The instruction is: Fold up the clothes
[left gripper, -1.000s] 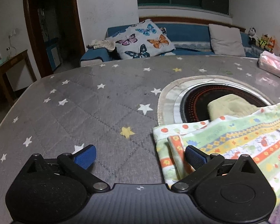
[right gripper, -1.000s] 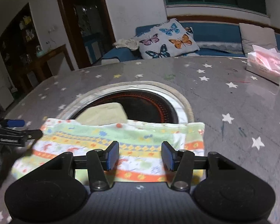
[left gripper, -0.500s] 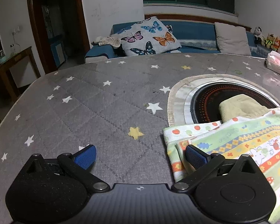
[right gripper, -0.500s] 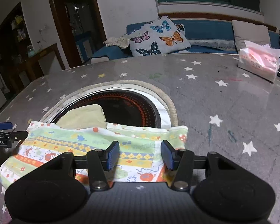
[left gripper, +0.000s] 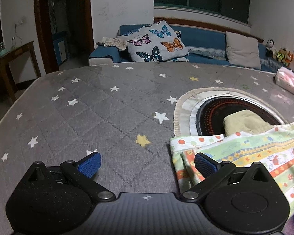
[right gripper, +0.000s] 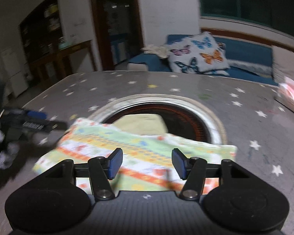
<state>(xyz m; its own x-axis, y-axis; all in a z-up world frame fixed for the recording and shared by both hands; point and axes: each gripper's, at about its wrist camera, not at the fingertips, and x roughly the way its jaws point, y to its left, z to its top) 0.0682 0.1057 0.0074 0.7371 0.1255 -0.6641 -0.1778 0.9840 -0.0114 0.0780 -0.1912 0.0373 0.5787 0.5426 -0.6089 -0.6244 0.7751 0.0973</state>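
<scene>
The left claw point(left gripper: 147, 162) stands wide over the bench point(left gripper: 88, 107). The right claw point(right gripper: 146, 163), empty, has just been opening above the folded cloth point(right gripper: 127, 143).

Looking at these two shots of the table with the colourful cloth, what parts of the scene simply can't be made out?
- Patterned cloth: in the left wrist view its right part is cut off by the frame edge, its near part hidden behind the left claw.
- Yellow folded cloth: its near side is covered by the patterned cloth in both views.
- Right wrist view: motion blur smears the cloth's print and the tissue pack.
</scene>
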